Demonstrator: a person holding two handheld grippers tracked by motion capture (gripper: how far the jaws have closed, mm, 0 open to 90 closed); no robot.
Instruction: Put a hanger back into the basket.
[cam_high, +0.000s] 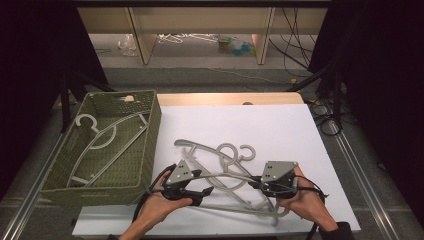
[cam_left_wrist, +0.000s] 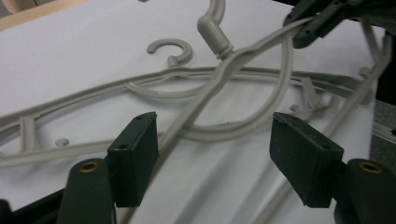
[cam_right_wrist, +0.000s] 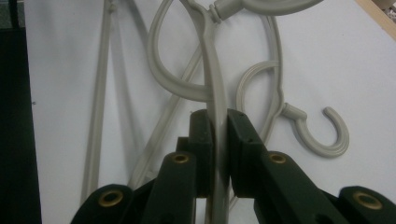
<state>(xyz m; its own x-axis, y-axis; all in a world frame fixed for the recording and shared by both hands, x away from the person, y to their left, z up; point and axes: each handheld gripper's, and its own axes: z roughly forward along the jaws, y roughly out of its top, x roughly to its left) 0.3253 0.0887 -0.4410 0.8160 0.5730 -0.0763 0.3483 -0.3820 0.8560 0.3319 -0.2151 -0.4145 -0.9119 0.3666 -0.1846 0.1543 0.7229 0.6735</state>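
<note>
Grey plastic hangers lie tangled on the white sheet, at about 6 o'clock on the table, with the green basket at 9 o'clock already holding 1 hanger. Your right gripper is clamped on the arm of the top hanger; keep that hold firm and level. Your left gripper has its jaws apart, with a bar of that same hanger running between the pads but not yet pinched. Centre the bar between both pads before you squeeze, since it sits closer to 1 of them and might slip out. Take only this bar, not the looped piece crossing just behind it. Once both ends are held, I would lift slowly and watch the hooks at 12 o'clock of the pile, which look likely to snag.
</note>
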